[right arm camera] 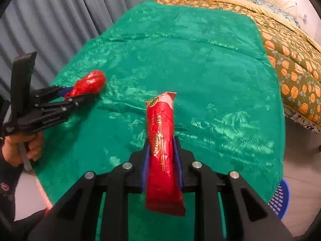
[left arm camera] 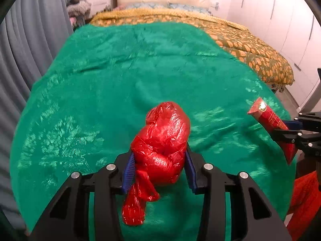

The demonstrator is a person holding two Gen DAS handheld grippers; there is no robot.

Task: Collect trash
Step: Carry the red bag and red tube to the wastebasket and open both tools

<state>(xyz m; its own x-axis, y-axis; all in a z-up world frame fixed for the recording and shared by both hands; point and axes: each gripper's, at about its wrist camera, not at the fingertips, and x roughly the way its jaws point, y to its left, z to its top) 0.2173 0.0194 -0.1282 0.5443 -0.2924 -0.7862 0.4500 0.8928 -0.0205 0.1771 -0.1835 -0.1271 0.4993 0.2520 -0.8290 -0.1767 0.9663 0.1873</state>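
left wrist: left tool (left arm camera: 160,166) clamps crumpled red bag (left arm camera: 162,150); right tool (right arm camera: 162,160) clamps red wrapper (right arm camera: 161,140).

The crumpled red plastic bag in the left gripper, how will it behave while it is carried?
The red plastic bag probably weighs very little: it is thin crinkled film. It looks floppy, since its tail droops below the left gripper. The glossy film may slip, though the bunched wad looks well squeezed.
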